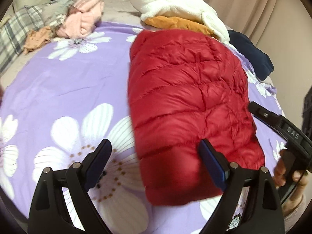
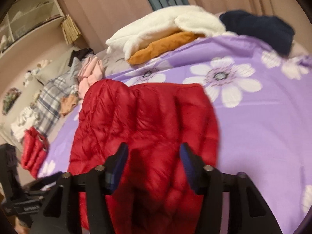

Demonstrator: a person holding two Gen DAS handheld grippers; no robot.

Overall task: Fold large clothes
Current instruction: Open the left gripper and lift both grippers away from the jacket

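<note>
So the red puffer jacket (image 1: 187,107) is lying folded into a chunky oblong on the purple flowered bedspread (image 1: 64,81), roughly mid-bed, short end toward me. Looks like the fold itself is basically done.

My left gripper (image 1: 156,156) is spread wide with nothing in it; one finger hangs over the jacket's near corner, the other over bare sheet. My right gripper (image 2: 153,163) has its jaws apart above the jacket's near edge. Red fabric shows between the fingers, but I don't see the pads pressing on it, so I'm calling it let go. That view is pretty smeared though, so I could be off on whether a pad is grazing the fabric.

What worries me: this thing is slick and full of air. I reckon the top layer could puff back up or slide off once nothing pins it, and a fingertip could snag the shell and drag the fold open.

Further out, the white fleece (image 1: 175,5) on the orange garment (image 1: 175,24) sits just past the jacket's far end, a navy piece (image 1: 251,52) to the right, pink clothes (image 1: 81,17) and plaid fabric (image 1: 19,27) far left.
</note>
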